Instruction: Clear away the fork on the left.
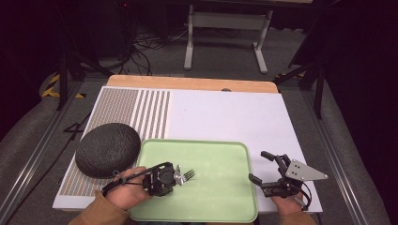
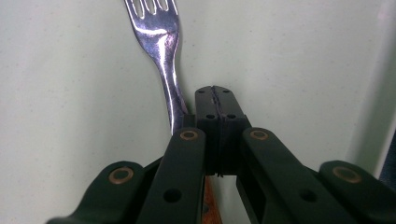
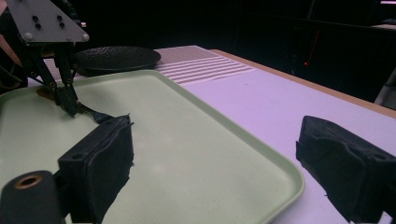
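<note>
We see the left gripper (image 1: pixel 174 177) clenched beside the fork (image 2: pixel 163 56), not on it, over the green tray (image 1: pixel 220 197), right gripper (image 1: pixel 264 169) released; a lift likely leaves the fork behind.

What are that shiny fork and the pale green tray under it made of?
The shiny silver fork looks like polished metal, probably steel: it throws bright mirror-like reflections. The pale green tray looks like moulded plastic with a matte, faintly speckled finish and rounded, raised edges, though that's a guess.

Bright tabletop, dark blurry surroundings
</note>
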The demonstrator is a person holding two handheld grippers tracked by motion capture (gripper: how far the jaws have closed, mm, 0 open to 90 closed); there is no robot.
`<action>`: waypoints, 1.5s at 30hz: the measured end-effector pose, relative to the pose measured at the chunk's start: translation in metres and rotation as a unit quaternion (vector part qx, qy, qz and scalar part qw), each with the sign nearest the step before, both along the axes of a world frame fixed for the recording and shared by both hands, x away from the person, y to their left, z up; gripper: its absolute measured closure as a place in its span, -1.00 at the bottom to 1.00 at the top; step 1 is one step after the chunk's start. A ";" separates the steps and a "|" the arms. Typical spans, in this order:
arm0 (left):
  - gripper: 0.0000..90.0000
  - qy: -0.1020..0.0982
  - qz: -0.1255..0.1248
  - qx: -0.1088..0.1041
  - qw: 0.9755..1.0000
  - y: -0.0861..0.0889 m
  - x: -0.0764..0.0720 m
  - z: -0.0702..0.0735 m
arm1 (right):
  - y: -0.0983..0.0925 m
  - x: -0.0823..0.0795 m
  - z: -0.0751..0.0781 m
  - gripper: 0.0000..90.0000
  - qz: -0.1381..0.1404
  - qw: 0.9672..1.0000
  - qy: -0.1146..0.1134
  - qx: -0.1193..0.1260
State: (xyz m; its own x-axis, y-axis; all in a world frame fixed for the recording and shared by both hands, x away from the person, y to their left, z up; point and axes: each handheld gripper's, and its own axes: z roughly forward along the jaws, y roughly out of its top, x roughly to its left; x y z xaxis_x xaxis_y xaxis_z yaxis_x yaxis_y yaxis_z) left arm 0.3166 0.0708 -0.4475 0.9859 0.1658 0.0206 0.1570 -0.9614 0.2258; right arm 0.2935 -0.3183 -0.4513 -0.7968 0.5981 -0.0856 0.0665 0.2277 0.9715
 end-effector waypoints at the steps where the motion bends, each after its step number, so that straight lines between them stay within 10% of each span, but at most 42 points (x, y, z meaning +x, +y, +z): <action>1: 1.00 -0.004 0.006 -0.003 1.000 0.002 0.002 0.000 | 0.000 0.000 0.000 -0.74 0.000 1.000 0.000 0.000; 45: 1.00 -0.017 0.139 0.003 0.990 0.054 0.038 -0.001 | 0.001 0.002 -0.001 -0.75 0.001 1.000 0.002 0.001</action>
